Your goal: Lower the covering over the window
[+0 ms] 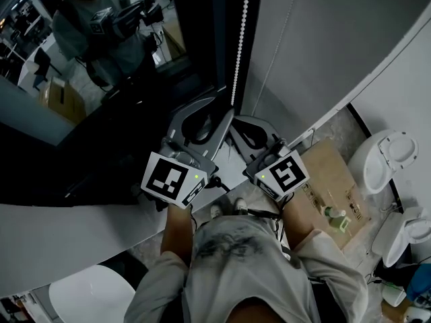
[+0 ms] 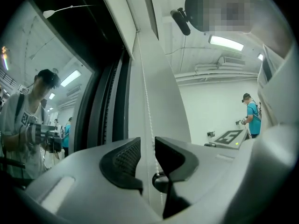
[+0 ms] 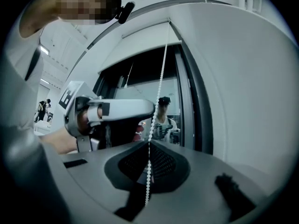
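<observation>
A white bead chain [image 1: 240, 39] hangs beside the dark window glass [image 1: 101, 79]. My left gripper [image 1: 205, 113] reaches up to it. In the left gripper view the chain [image 2: 146, 101] runs through the gap of the left gripper [image 2: 147, 154], which is open, and the pads do not press on it. My right gripper [image 1: 244, 128] sits just to the right and lower. In the right gripper view the right gripper [image 3: 149, 158] is shut on the bead chain [image 3: 161, 78]. The white covering [image 3: 140, 45] shows only at the window's top.
The glass reflects the person holding the grippers. A white sill [image 1: 67, 227] runs below the window. On the floor to the right are a cardboard sheet [image 1: 330, 173], a green bottle [image 1: 335, 215] and white fixtures [image 1: 390, 157]. A person in teal [image 2: 252, 115] stands far back.
</observation>
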Motion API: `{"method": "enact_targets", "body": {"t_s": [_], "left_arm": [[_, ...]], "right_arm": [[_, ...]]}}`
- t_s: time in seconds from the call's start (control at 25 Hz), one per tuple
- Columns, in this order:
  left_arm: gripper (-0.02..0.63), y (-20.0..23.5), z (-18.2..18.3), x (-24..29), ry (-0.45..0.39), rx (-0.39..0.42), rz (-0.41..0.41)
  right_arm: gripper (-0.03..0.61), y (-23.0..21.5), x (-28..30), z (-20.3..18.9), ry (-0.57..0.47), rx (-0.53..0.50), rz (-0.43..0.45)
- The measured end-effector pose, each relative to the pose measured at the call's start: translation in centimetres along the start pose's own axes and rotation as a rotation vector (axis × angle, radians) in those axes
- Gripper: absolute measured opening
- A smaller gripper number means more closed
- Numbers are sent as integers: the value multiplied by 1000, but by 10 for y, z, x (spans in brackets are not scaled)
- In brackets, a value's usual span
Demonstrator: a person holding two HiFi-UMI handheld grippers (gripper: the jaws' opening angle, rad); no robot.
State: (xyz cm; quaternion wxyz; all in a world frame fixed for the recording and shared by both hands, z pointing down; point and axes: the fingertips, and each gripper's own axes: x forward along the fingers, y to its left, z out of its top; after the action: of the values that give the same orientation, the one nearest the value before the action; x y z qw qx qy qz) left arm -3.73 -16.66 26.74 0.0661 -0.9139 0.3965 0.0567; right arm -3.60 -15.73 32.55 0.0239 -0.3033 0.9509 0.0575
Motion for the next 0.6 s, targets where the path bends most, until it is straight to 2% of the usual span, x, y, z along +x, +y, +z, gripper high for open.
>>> {"method": "enact_targets", "body": {"t_s": [0.28,0.6], "left_arm": [[109,-4,12,9,-20,16,-21],[81,-5,31,14,-74,23,-21]], "right_arm": [[18,12,-1,-15,20,34,16],[18,13,-2,-17,19,46,13]]}}
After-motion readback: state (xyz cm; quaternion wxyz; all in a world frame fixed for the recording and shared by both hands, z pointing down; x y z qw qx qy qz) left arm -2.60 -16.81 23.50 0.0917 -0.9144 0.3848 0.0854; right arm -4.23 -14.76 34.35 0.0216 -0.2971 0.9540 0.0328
